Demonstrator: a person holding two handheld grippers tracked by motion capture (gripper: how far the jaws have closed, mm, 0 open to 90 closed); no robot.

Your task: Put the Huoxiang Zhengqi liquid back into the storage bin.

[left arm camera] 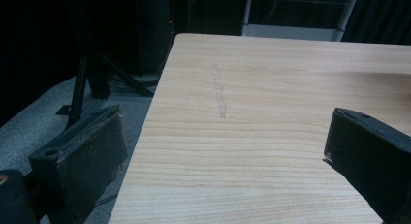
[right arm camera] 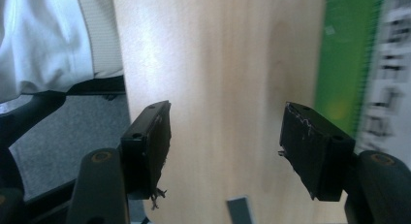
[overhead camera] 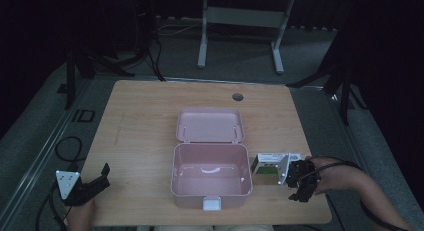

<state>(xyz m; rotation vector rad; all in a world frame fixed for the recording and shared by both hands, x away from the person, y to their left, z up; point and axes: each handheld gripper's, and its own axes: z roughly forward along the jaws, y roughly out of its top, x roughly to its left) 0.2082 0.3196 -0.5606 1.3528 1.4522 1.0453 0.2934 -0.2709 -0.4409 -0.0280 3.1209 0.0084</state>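
Taking the open pink box (overhead camera: 210,176) as my landmark, I see my left gripper (overhead camera: 98,182) well to its left, at the near left corner of the wooden table (overhead camera: 140,136). Its jaws stand apart with nothing between them. The left gripper view confirms this: two black pads (left arm camera: 87,156) spread wide over bare wood, one hanging past the table edge above grey floor (left arm camera: 34,122). That view also picks up a faint pale streak (left arm camera: 220,95) in the grain, barely visible from above.

The box sits at the table's middle, its lid (overhead camera: 210,125) laid flat behind it and a white latch (overhead camera: 212,205) on its near wall. Inside I can make out a pale curved shape (overhead camera: 213,170) on the bottom; I cannot tell what it is.

Just right of the box lies a small carton (overhead camera: 267,167), white and green. My right gripper (overhead camera: 300,187) is just beside the carton's right end, jaws parted and empty. The right gripper view shows what the high view cannot: the carton's green face (right arm camera: 344,59) with blurred print, beside one of the pads, and white clothing (right arm camera: 48,40) beyond the table edge.

Behind the box, the table has a round cable hole (overhead camera: 237,97). Past it, the room is dark, with a white desk frame (overhead camera: 240,21) and black stands (overhead camera: 75,66) on grey carpet.
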